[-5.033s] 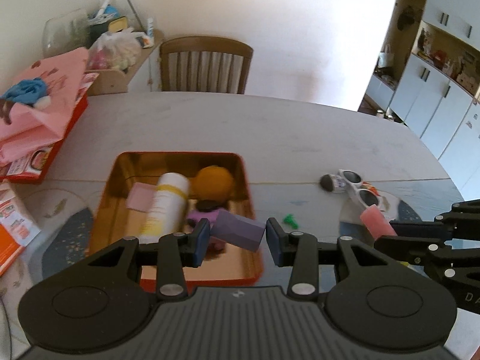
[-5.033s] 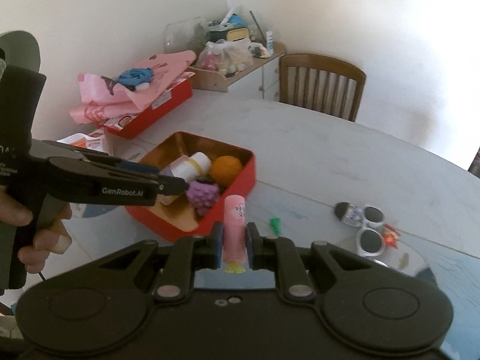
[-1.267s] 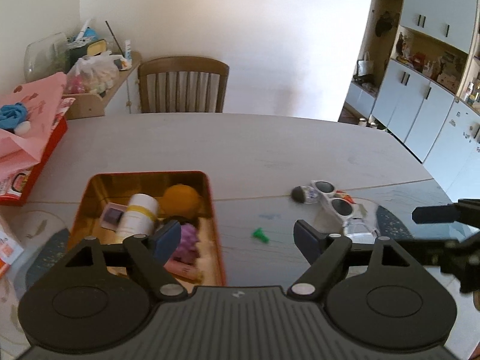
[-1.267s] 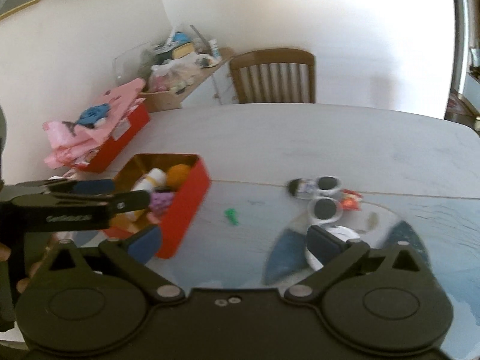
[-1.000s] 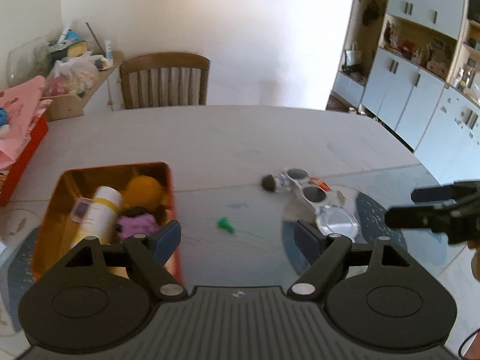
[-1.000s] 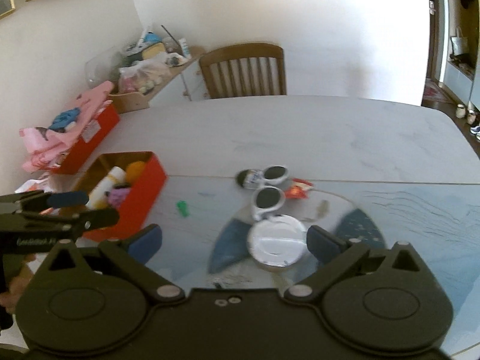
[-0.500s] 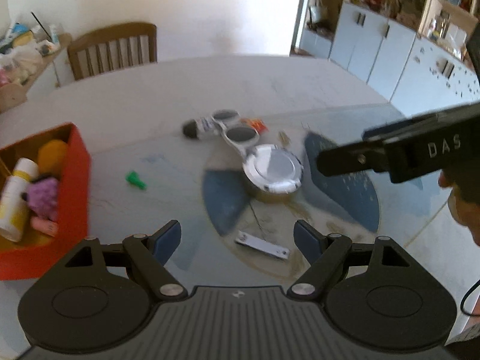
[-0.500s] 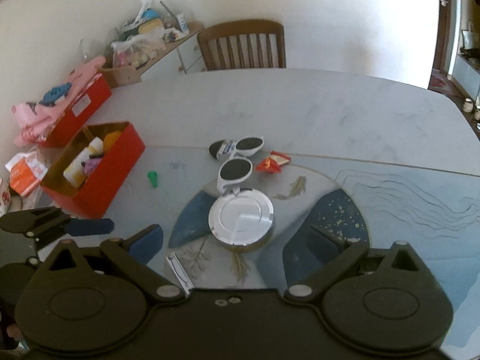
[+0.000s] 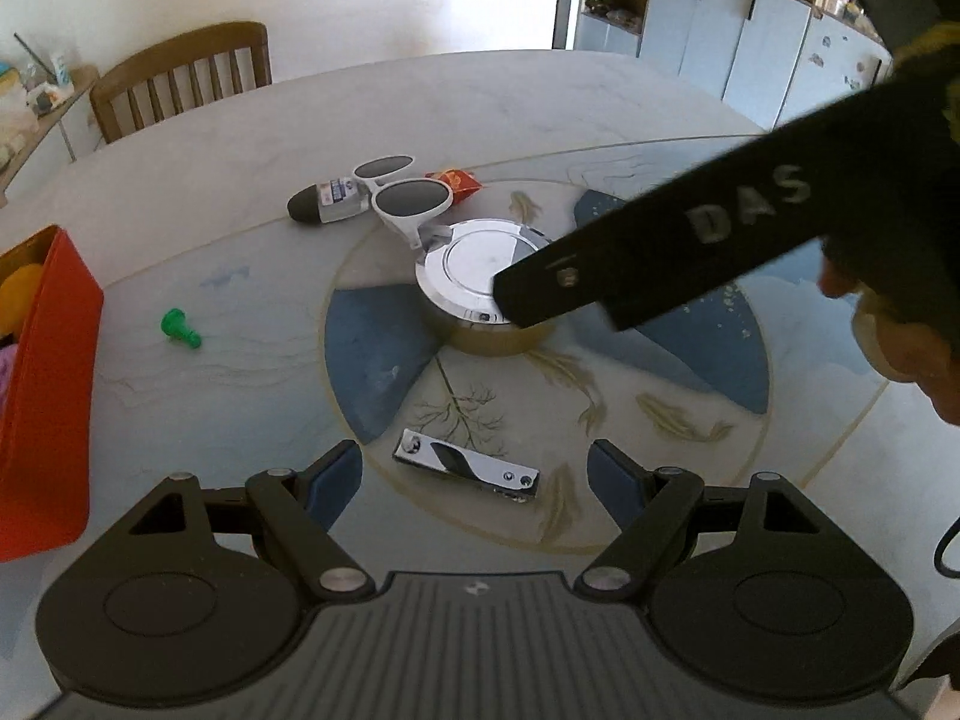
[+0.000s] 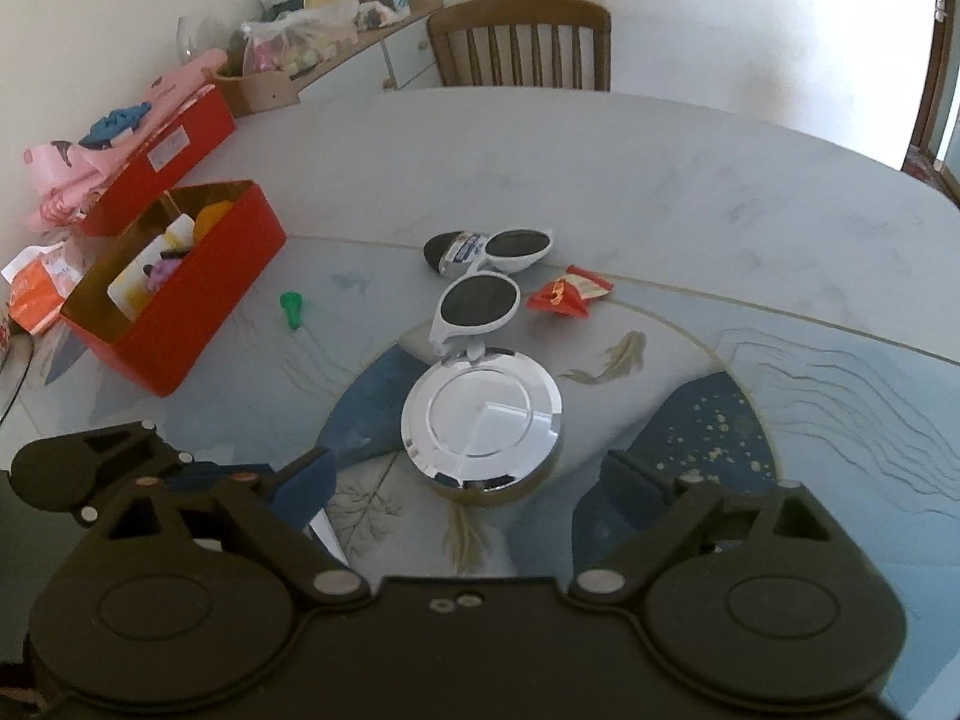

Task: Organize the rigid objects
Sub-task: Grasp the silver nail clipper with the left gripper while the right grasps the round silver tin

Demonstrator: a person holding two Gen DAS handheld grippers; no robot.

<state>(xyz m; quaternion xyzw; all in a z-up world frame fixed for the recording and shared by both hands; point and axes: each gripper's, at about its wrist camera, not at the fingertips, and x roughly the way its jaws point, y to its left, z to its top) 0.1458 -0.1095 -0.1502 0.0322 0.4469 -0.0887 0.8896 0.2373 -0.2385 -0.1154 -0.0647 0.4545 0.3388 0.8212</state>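
A chrome nail clipper (image 9: 465, 465) lies flat on the table's painted glass disc, between the fingers of my left gripper (image 9: 474, 477). That gripper is open and its pads do not touch the clipper. A round silver tin (image 10: 483, 420) sits at the disc's middle, just ahead of my right gripper (image 10: 468, 480). The right jaws are closing, still wide and clear of the tin. One of the right gripper's fingers (image 9: 660, 252) crosses over the tin (image 9: 480, 264) in the left wrist view. The red box (image 10: 198, 312) with several items stands to the left.
White sunglasses (image 10: 480, 300), a small dark-capped bottle (image 10: 453, 252) and a red wrapper (image 10: 570, 294) lie beyond the tin. A green peg (image 10: 291, 306) lies near the box. A wooden chair (image 10: 522, 42) stands at the far edge. A second red box with pink cloth (image 10: 156, 150) sits far left.
Both grippers have left the red box, swung right and sunk toward the table. The left one now stands over the nail clipper, the right one over the tin, its jaws slightly narrower.
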